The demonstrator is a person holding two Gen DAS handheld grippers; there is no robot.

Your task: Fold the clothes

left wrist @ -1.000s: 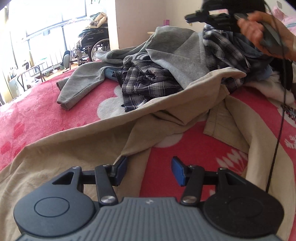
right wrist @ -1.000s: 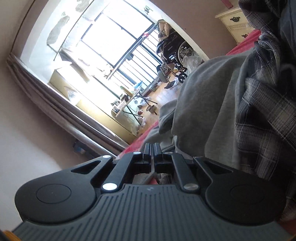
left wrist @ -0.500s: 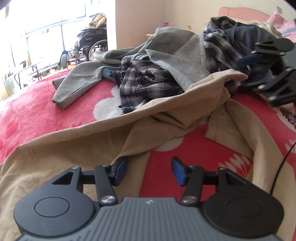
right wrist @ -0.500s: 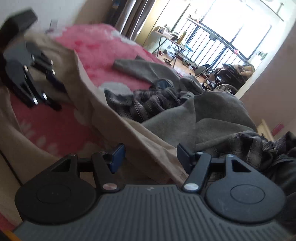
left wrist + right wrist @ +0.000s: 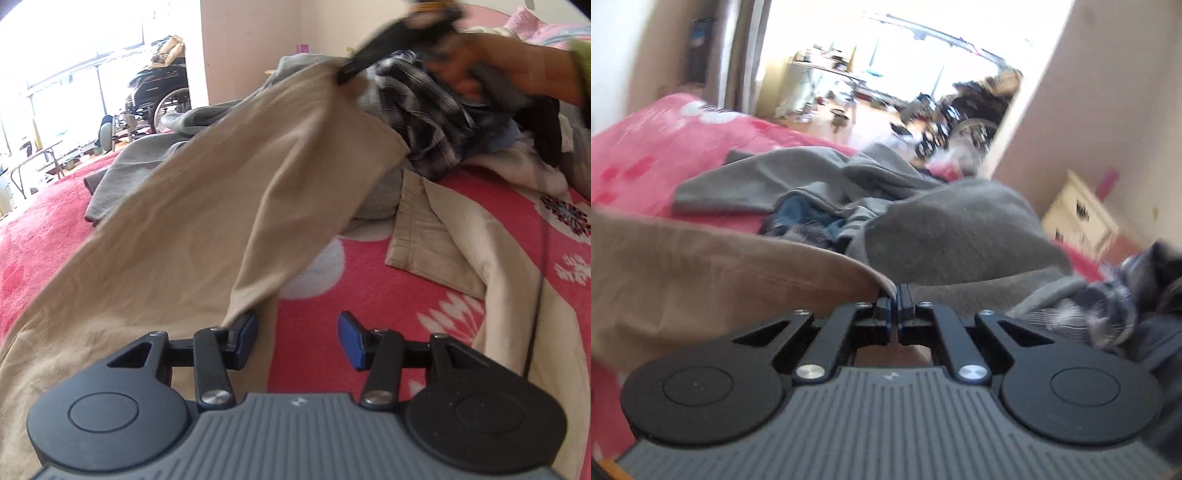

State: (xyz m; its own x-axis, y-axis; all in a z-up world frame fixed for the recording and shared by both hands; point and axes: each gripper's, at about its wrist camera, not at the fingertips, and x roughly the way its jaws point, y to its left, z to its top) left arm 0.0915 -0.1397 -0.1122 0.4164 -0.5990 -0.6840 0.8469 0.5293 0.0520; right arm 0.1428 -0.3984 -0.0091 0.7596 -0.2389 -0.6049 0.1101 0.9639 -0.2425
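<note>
- The right gripper [image 5: 897, 295] has its 2 jaws pressed together on an edge of the beige trousers [image 5: 229, 192]; the left wrist view shows that edge lifted off the bed, with a hand [image 5: 517, 74] behind the gripper.
- From that raised edge the trousers slope down across the pink blanket [image 5: 369, 288] toward the near edge of the bed.
- The left gripper [image 5: 297, 339] hangs low over the blanket, its jaws partly apart and closing; nothing lies between them but bare blanket, though the trouser cloth touches its left finger from outside.
- Behind the trousers, toward the far side of the bed, a grey sweatshirt [image 5: 960, 229] and a plaid shirt [image 5: 432, 122] are heaped.
</note>
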